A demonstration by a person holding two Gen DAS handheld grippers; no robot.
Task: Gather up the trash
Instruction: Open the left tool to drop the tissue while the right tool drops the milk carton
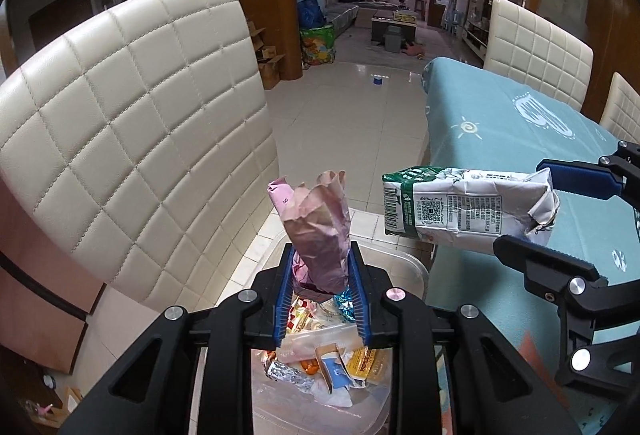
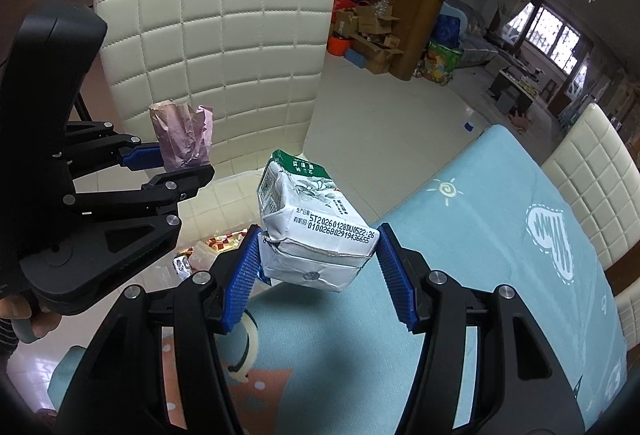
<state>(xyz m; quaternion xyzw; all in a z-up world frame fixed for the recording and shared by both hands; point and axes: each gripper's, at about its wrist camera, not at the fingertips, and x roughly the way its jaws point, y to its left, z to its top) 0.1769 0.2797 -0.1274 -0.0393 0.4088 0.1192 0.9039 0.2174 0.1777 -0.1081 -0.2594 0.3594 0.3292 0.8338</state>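
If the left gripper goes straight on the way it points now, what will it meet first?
Probably the trash in the clear plastic bin right beneath the left gripper, which holds a crumpled pink paper bag. Depth is unclear; the bag would touch first.

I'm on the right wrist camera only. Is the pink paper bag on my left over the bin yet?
Observer: Yes. In the left wrist view the left gripper holds the pink paper bag right above the clear bin.
Operator: Is anything in the bin?
Observer: Wrappers and small packets cover its bottom.
Operator: Is my carton above it too?
Observer: Apparently not. The milk carton sits right of the bin's rim, in front of the teal tablecloth.
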